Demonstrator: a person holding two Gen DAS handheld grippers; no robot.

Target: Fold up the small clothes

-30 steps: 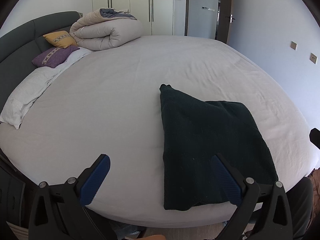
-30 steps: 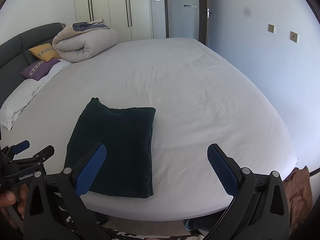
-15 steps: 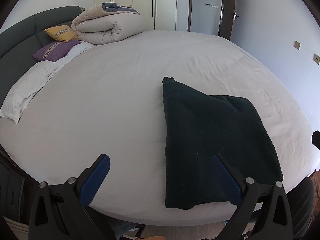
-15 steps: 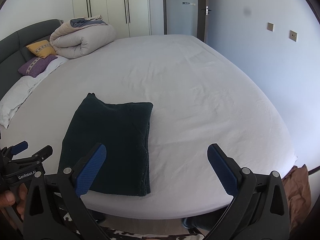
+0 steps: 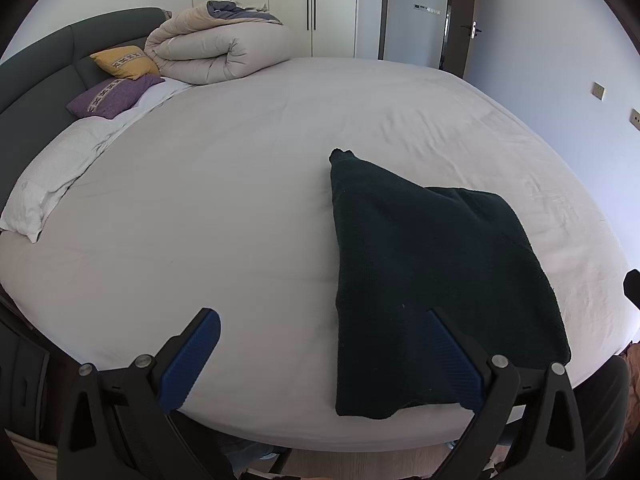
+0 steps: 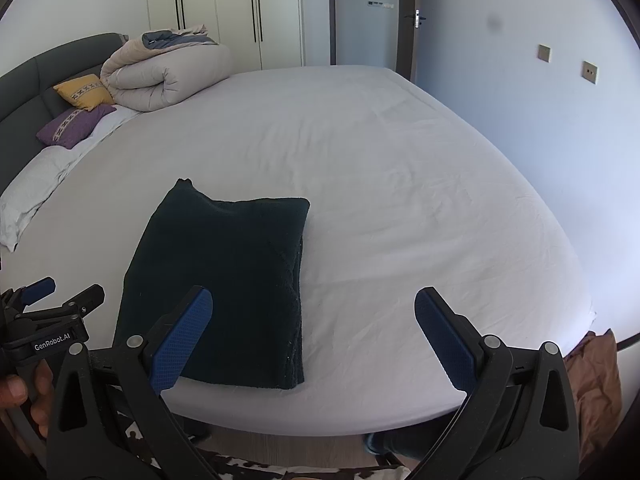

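A dark green knitted garment (image 5: 432, 272) lies folded into a rough rectangle on the white bed, near the front edge; it also shows in the right wrist view (image 6: 224, 280). One corner sticks up at its far left end. My left gripper (image 5: 324, 354) is open and empty, held above the bed's front edge, its right finger over the garment's near part. My right gripper (image 6: 314, 338) is open and empty, just right of the garment. The left gripper also shows at the left edge of the right wrist view (image 6: 60, 294).
The white bed sheet (image 5: 240, 200) spans both views. A rolled beige duvet (image 5: 216, 52), a yellow cushion (image 5: 124, 62), a purple cushion (image 5: 114, 96) and a white pillow (image 5: 48, 184) lie at the dark headboard. A brown cloth (image 6: 596, 384) lies on the floor at right.
Both grippers stay open and empty. Both views have drifted slightly, so the garment sits a little lower and nearer in frame. The garment itself has not moved.
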